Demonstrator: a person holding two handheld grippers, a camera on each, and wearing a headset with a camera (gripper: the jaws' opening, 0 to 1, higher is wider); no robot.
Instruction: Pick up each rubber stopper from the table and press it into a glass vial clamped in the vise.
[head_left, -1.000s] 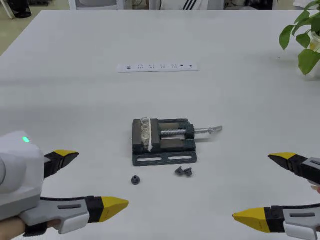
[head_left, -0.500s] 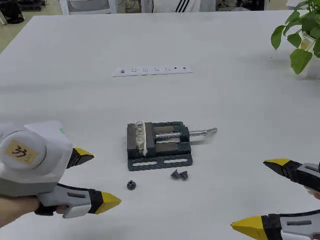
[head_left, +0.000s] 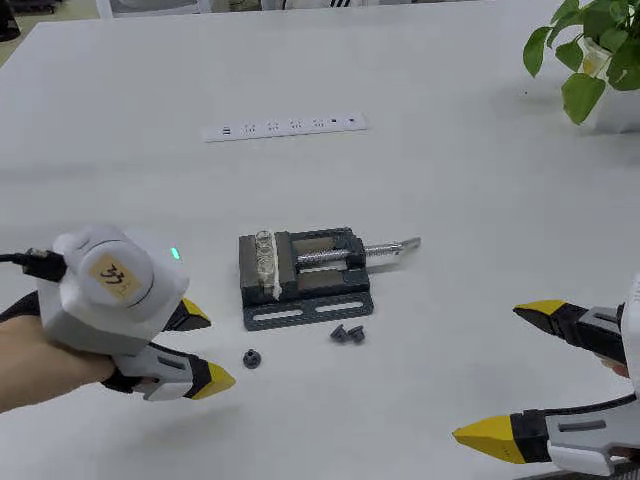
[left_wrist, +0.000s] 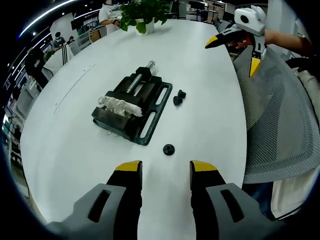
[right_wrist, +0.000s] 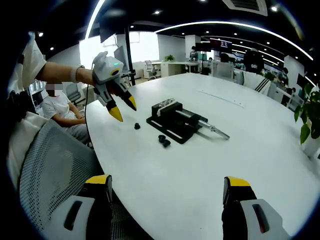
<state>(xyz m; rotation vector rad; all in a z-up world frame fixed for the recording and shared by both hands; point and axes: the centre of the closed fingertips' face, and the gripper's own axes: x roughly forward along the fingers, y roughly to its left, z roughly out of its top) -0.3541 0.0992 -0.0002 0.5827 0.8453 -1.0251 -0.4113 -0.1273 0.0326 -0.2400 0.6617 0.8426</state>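
Black vise (head_left: 300, 282), 3 loose stoppers (head_left: 340, 333) nearby

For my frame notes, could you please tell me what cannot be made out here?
Glass vials in the vise: head view, too small to count or see inside.
Right tongs: head view, body cut off by the right edge.
Left tongs: head view, upper half mostly hidden behind their own housing.

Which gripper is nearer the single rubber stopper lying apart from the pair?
Left. The left gripper is close beside the lone stopper, jaws open; the right gripper is far off, beyond the stopper pair.
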